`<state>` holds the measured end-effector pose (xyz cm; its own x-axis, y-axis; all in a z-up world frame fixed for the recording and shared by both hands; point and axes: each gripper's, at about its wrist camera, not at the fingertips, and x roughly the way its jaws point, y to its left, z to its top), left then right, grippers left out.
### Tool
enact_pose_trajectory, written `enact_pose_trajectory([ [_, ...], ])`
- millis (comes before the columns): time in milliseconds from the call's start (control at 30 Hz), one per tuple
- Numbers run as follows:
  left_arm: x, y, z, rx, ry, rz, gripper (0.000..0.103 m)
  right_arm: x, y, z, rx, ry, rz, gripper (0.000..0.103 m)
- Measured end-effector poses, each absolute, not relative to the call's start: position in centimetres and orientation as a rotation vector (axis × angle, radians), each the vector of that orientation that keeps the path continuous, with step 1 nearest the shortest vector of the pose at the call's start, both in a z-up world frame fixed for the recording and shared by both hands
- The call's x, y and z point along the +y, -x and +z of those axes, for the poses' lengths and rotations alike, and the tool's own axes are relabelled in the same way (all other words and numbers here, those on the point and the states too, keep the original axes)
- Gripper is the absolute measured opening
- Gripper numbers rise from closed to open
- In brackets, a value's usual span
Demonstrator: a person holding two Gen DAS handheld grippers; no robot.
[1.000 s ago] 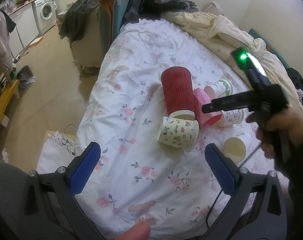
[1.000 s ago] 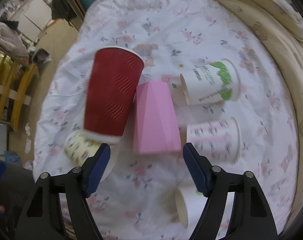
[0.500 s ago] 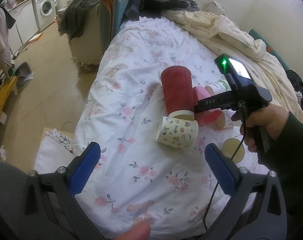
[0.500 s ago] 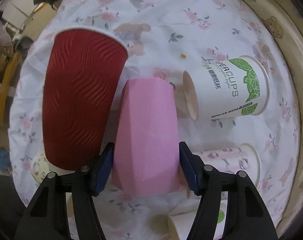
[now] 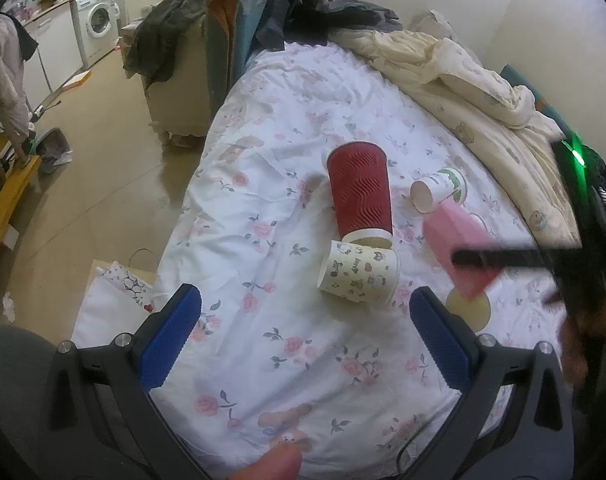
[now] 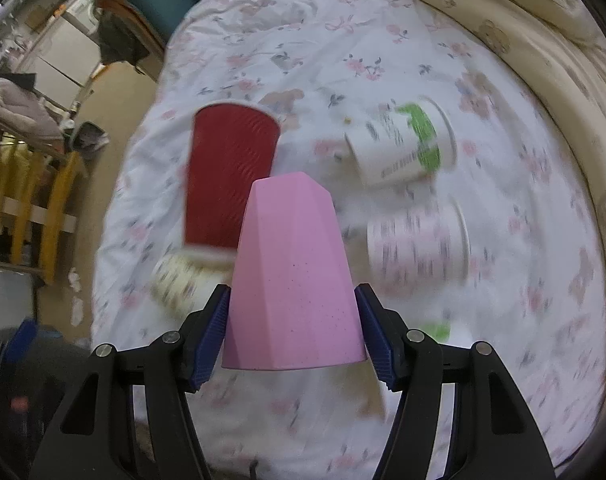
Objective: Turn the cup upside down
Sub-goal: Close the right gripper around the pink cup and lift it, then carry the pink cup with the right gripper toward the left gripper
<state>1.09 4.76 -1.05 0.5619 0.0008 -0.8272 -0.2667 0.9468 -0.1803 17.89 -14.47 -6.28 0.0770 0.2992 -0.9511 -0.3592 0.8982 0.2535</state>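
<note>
Cups are lying on a flowered bed [image 5: 263, 264]; washing machine [image 5: 99, 28] upper left. Right tongs [image 6: 293, 328] are grasping the pink cup [image 6: 291, 280]; left tongs [image 5: 303, 336] released.

Ripple cup [image 5: 361, 192] behind cartoon cup [image 5: 357, 277] — touching — on the bed [image 5: 263, 208]

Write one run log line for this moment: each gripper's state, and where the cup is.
right gripper: shut on pink cup | cup: lifted off bed | left gripper: open, empty | flip: not done
</note>
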Motion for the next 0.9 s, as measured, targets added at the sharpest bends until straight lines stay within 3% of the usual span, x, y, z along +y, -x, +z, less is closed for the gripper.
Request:
enact_pose_trajectory([
  [333,4.9,-0.9,-0.9,0.960,0.294,0.165,0.103,-15.8,-9.0,-9.3,1.450,-0.057,0.438,0.065],
  [600,4.9,-0.6,-1.0,0.965,0.270,0.175,0.103,-16.0,-7.8,-13.4,1.474,-0.140,0.339,0.065],
  [867,4.7,-0.8,-1.4,0.982,0.275,0.172,0.103,-15.9,-7.5,-14.1,1.509,-0.140,0.350,0.067],
  [900,4.7,-0.8,-1.4,0.986,0.273,0.170,0.103,-15.9,-7.5,-13.9,1.507,-0.143,0.353,0.072],
])
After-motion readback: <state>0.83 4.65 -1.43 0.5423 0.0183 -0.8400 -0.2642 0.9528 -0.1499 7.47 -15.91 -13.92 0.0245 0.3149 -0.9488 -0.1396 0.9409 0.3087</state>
